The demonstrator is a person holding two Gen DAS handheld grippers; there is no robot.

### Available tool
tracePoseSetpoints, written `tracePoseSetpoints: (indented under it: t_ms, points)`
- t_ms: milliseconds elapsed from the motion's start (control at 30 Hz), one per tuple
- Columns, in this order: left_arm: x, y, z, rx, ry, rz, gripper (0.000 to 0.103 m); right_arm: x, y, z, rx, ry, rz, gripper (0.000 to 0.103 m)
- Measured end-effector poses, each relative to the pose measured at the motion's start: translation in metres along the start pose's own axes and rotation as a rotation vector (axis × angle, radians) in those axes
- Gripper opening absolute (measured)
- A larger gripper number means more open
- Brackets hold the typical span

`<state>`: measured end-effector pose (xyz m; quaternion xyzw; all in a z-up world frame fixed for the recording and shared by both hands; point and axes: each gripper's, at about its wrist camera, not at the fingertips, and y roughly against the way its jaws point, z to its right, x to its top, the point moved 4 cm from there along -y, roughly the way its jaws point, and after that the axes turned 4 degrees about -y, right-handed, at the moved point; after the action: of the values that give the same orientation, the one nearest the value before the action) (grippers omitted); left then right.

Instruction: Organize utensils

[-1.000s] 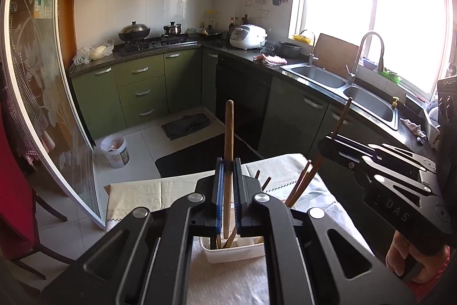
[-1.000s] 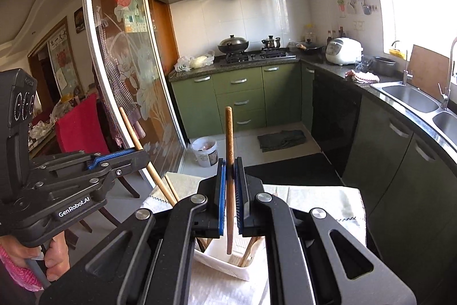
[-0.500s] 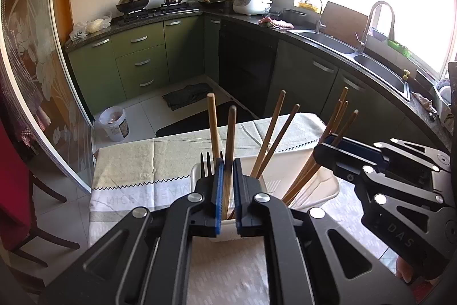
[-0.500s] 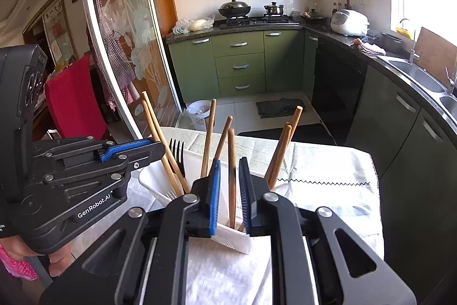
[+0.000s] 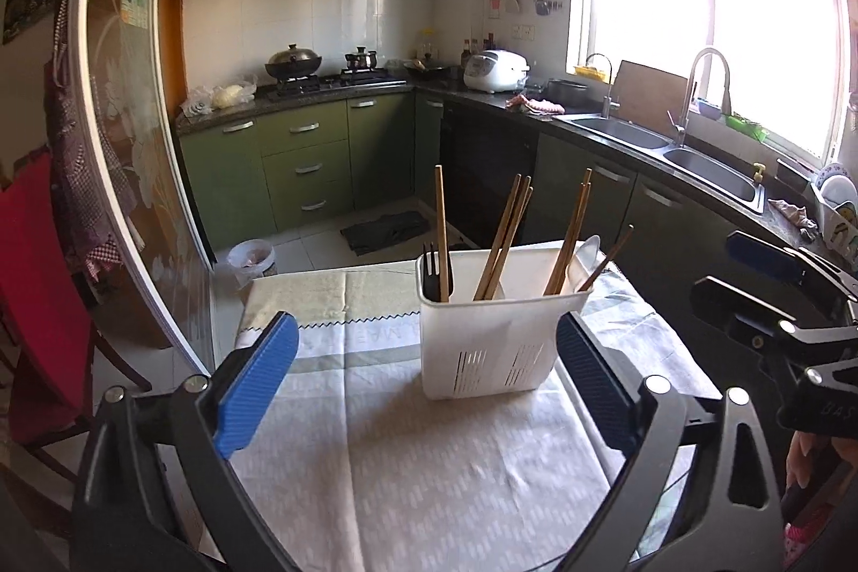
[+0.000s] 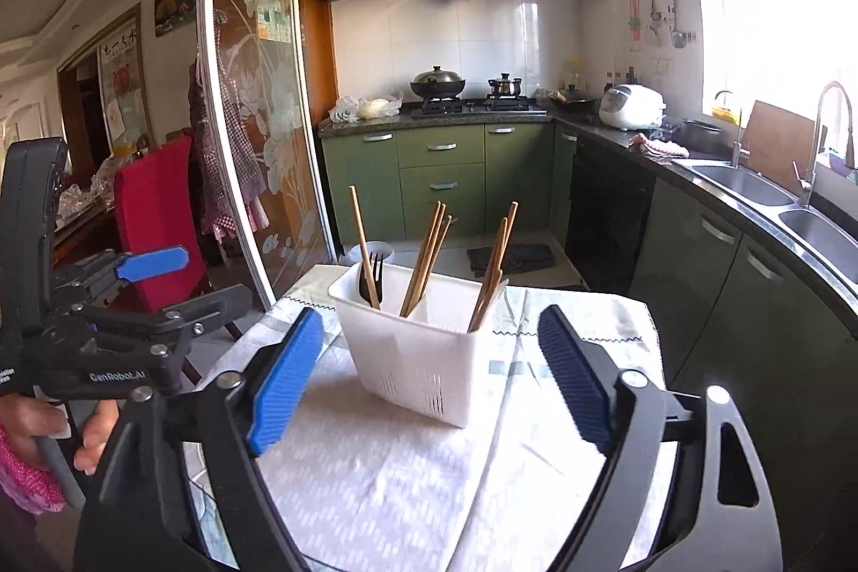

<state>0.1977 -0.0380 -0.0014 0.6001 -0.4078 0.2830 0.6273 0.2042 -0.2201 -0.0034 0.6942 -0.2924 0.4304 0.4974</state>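
A white slotted utensil caddy [image 5: 493,336] [image 6: 418,352] stands on the cloth-covered table. Several wooden chopsticks [image 5: 507,239] [image 6: 429,250] stand upright in its compartments. At its left end are a black fork [image 5: 429,272] [image 6: 374,277] and a single chopstick [image 5: 441,229]. A white spoon [image 5: 587,253] leans at the right end. My left gripper [image 5: 423,325] [image 6: 187,282] is short of the caddy, its jaws opening wide and empty. My right gripper [image 6: 429,320] [image 5: 767,282] is also short of it, jaws opening with nothing between them.
The pale tablecloth [image 5: 407,454] covers a small table. A red chair [image 6: 155,218] and a glass sliding door [image 6: 257,143] are to the left. Green cabinets [image 6: 439,175], the stove and a sink counter [image 5: 670,143] lie beyond and to the right. A person's hand [image 6: 43,432] holds the left gripper.
Each gripper was shut on a chopstick held upright over the caddy. Both lowered them into the caddy, let go, spread their jaws wide and drew back.
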Motion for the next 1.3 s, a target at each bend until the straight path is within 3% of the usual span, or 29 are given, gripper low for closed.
tracePoseSetpoints:
  t_ms: [67,467,567,667,967,1300]
  points:
    - [-0.015,0.022,0.001,0.011,0.006,-0.004,0.096,-0.015,0.023,-0.005,0.004,-0.001,0.018,0.098]
    - [-0.080,0.117,0.007,0.131,0.030,0.048,0.096,-0.091,0.130,-0.022,-0.023,-0.012,0.069,0.098]
    - [-0.088,0.133,0.012,0.173,0.037,0.092,0.096,-0.103,0.140,-0.021,-0.031,-0.021,0.078,0.098]
    - [-0.095,0.143,0.016,0.152,0.057,0.105,0.096,-0.111,0.147,-0.018,-0.040,-0.032,0.088,0.098]
    - [-0.111,0.143,0.031,0.113,0.058,0.076,0.096,-0.121,0.146,-0.016,-0.070,-0.010,0.079,0.098]
    - [-0.121,0.146,0.030,0.133,0.058,0.066,0.096,-0.121,0.148,-0.024,-0.070,0.007,0.087,0.098]
